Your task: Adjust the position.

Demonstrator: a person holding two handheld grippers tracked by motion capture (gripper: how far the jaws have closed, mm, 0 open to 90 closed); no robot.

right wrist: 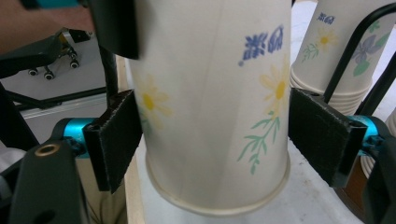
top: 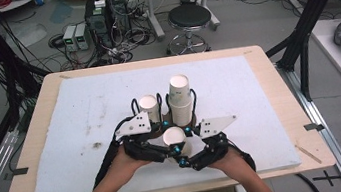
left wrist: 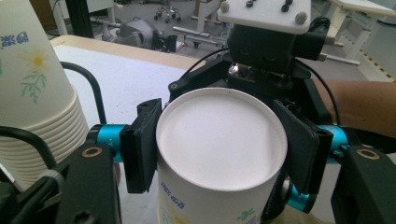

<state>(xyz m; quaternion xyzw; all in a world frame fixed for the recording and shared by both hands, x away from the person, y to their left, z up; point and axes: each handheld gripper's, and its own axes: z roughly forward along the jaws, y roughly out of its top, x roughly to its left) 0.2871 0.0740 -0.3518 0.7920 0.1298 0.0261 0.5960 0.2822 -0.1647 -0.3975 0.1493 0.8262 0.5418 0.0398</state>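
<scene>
Soft, even indoor light falls from overhead, and the high view is moderately bright with muted colours. The white foam mat [top: 88, 138] on the pale wooden table [top: 279, 91] reflects flatly without glare, and shadows beneath the hands are faint and short. That view is a little grainy and soft, with straight edges bowing slightly toward the frame borders. In the left gripper view, the upturned white paper cup [left wrist: 222, 140] shows a bright flat base, sharp at its rim, while the background room is hazy. In the right gripper view, the flower-printed cup wall [right wrist: 210, 102] is close and slightly blurred, dimmer on its left flank.
</scene>
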